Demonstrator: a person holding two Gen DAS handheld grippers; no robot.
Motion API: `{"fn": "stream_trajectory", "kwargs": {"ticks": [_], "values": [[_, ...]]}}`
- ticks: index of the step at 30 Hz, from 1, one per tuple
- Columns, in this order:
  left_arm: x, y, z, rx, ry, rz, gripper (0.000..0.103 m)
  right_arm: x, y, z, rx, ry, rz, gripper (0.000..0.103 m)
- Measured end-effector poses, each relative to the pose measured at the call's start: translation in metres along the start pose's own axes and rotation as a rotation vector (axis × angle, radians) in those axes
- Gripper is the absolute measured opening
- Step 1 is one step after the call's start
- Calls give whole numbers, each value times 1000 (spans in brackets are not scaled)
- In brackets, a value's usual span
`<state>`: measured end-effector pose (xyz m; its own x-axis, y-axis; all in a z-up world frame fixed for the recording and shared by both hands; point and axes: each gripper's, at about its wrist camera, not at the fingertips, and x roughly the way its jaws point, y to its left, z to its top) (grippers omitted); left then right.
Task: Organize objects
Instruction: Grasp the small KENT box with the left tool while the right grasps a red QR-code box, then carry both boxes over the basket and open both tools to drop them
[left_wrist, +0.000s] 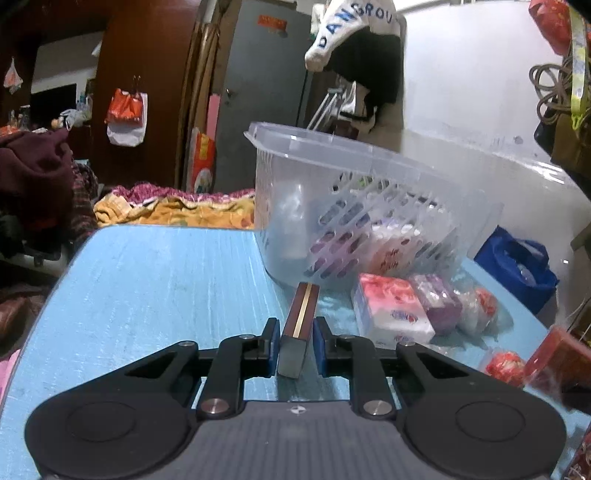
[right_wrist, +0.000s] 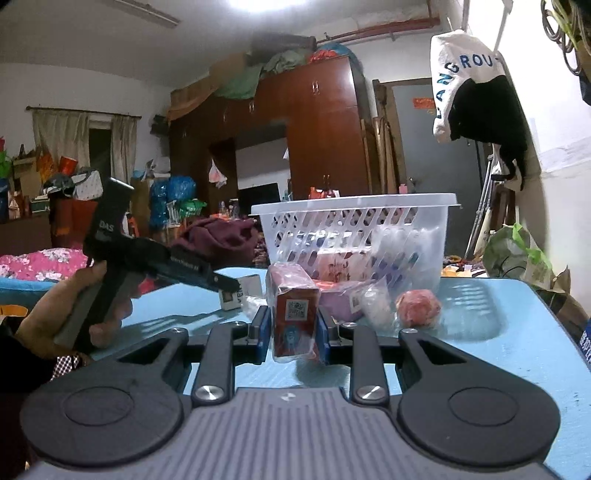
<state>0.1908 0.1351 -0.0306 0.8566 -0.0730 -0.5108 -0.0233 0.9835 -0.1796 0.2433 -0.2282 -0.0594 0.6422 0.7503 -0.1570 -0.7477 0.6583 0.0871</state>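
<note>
Here, left gripper (left_wrist: 294, 343) pinches slim striped box (left_wrist: 300, 325) w/ right gripper (right_wrist: 291, 328) clamping glossy red carton (right_wrist: 294, 314).

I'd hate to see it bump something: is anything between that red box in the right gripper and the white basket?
Yes. A purple packet lies on the table between the red box and the basket; lifting over seems needed.

Basket (right_wrist: 354, 221) at back of table (left_wrist: 147, 295), tissue packs (left_wrist: 391, 314) just in front, pouches inside.

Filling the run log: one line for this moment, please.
left gripper: shut on slim box | right gripper: shut on red packet | basket: behind
</note>
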Motion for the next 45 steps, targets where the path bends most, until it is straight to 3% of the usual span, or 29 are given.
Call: {"fn": "stream_trajectory", "kwargs": {"ticks": [4,17,21,24,27,31,36,37,38,39,40,41,43,45], "values": [[-1,-4,-1,19,-12,10,19,-4,-6,2,15,-19,-12,29],[-38,-4,-6,12,-227,-26,18,-13,-19,13,38,-74,-50,28],[-61,-13,1,4,-328,-78,18,-12,-16,35,0,-110,-73,28],[-78,-31,26,37,-404,-98,18,1,-13,68,-43,-151,-90,28],[-73,-57,63,93,-414,-74,18,36,-12,106,-109,-147,-151,29],[-45,-82,103,102,-362,-37,18,98,-26,142,-135,-64,-243,28],[-3,-93,124,88,-311,46,19,147,-38,145,-132,35,-290,29],[3,-93,124,79,-313,73,21,153,-39,145,-131,44,-315,31],[7,-92,124,69,-327,111,26,153,-39,144,-126,37,-320,39],[10,-91,125,59,-335,148,48,152,-40,144,-118,25,-318,49],[13,-89,126,49,-340,178,61,152,-40,143,-111,16,-322,76],[15,-85,125,41,-358,176,80,149,-38,143,-116,8,-330,99],[10,-79,120,43,-403,152,81,139,-32,140,-135,-20,-372,103],[0,-77,113,43,-440,143,82,127,-28,139,-136,-13,-341,103]]}}
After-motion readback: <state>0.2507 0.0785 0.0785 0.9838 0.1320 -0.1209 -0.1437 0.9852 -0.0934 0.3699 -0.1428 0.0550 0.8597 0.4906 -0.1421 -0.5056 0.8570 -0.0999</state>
